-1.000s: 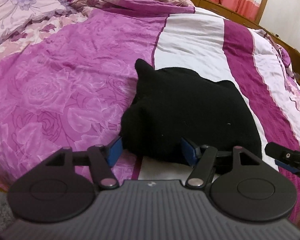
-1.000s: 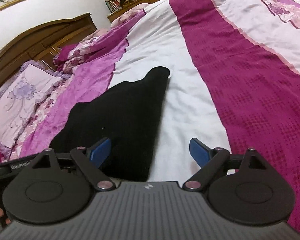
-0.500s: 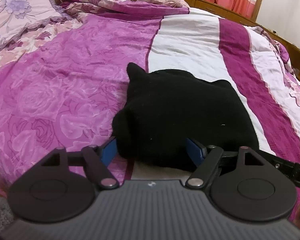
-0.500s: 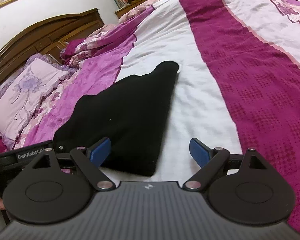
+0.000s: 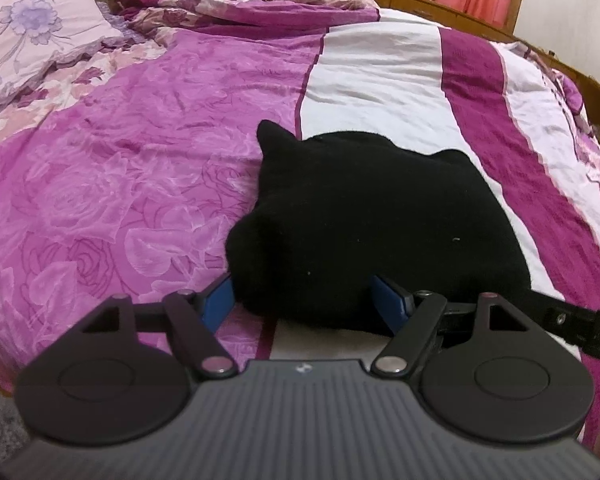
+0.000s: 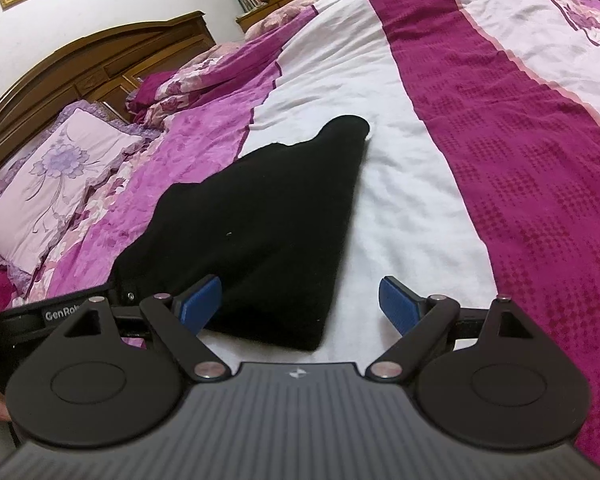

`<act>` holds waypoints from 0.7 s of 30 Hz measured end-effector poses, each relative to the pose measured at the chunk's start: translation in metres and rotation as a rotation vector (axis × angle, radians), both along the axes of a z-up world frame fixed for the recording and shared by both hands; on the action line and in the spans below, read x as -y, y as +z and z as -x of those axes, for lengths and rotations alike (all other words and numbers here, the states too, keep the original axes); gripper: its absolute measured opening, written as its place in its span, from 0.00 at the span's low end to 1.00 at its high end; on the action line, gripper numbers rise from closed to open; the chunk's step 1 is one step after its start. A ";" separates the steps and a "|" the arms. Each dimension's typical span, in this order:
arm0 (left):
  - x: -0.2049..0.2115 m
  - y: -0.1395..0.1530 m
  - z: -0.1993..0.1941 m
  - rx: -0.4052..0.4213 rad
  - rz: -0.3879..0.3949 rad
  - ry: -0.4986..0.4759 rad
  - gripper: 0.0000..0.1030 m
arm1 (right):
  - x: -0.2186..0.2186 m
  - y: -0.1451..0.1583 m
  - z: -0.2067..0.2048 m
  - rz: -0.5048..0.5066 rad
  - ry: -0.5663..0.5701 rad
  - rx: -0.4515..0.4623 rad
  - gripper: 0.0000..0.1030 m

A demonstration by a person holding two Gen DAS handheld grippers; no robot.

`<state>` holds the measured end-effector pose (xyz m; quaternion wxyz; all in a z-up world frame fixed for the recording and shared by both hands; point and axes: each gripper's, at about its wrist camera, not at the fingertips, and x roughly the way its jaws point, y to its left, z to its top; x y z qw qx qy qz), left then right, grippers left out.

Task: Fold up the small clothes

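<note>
A small black garment (image 5: 363,220) lies folded on the bed, across the seam between the purple rose quilt and the white stripe. It also shows in the right wrist view (image 6: 260,236). My left gripper (image 5: 305,300) is open, its blue fingers on either side of the garment's near left edge. My right gripper (image 6: 300,304) is open, with the garment's near right corner between its fingers. Neither holds the cloth.
The bedspread (image 5: 120,168) has purple, white and magenta stripes. A floral pillow (image 5: 32,36) and a bunched quilt (image 5: 260,8) lie at the head. A wooden headboard (image 6: 92,64) stands behind. The right gripper's arm (image 5: 571,320) shows at the right of the left wrist view.
Both grippers have moved forward toward the garment's near edge. The left fingers now straddle its left part. The garment itself has not moved.
</note>
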<state>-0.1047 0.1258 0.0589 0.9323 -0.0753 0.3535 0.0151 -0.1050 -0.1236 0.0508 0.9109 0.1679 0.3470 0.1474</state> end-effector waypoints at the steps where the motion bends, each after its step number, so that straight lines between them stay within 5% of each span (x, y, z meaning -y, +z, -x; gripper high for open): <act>1: 0.000 0.000 0.000 -0.001 0.000 -0.002 0.74 | 0.000 0.000 0.000 0.000 -0.006 0.002 0.88; 21: 0.015 -0.002 -0.001 0.019 -0.088 -0.071 0.79 | -0.016 0.000 0.003 0.135 0.027 0.050 0.88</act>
